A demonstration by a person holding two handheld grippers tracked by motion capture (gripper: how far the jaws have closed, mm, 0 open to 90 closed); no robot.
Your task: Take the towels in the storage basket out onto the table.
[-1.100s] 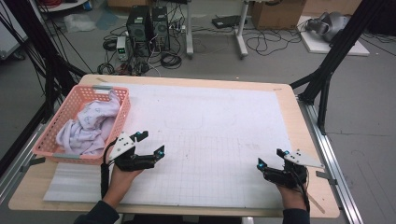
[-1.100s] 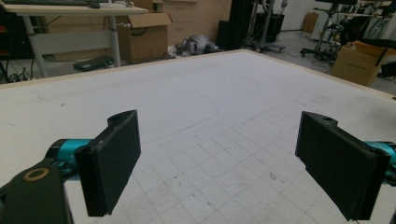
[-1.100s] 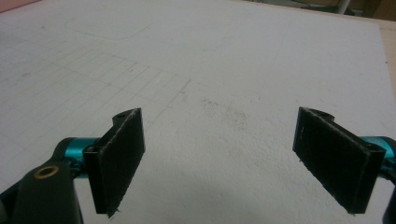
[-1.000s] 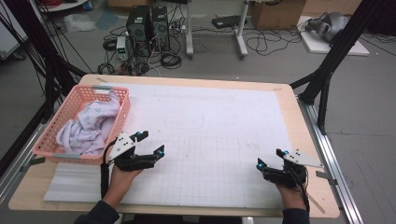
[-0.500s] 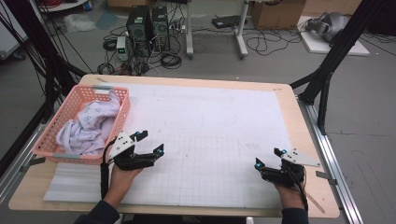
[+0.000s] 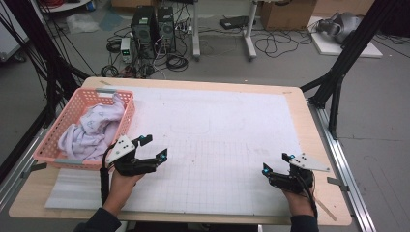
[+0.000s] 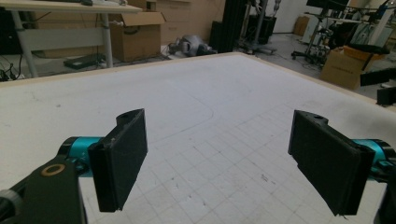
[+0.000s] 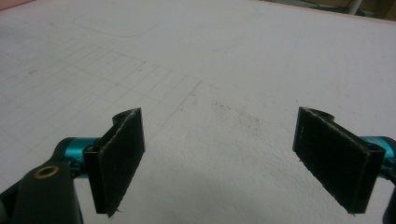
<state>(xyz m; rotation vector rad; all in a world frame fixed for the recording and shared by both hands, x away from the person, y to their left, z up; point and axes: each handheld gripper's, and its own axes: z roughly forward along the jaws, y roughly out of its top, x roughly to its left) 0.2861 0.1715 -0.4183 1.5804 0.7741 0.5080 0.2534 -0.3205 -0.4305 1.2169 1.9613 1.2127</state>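
Note:
My left gripper [image 6: 155, 146] is held low over the white gridded mat [image 6: 217, 121], just right of a pink basket [image 6: 73, 103] that holds a crumpled white cloth [image 6: 92, 129]. It is open, and in the left gripper view the left gripper [image 7: 222, 163] has only bare mat between its jaws. My right gripper [image 6: 275, 163] hovers near the mat's front right corner, pointing left. It is open too, and the right gripper [image 8: 229, 158] has nothing between its black pads.
A thin white foam sheet [image 6: 72, 189] lies at the front left, below the basket. The wooden table edge [image 6: 324, 145] runs along the right. Computers, cables and boxes sit on the floor beyond the table.
Both grippers have drifted very slightly to the left. Their jaws stay open and nothing has been picked up.

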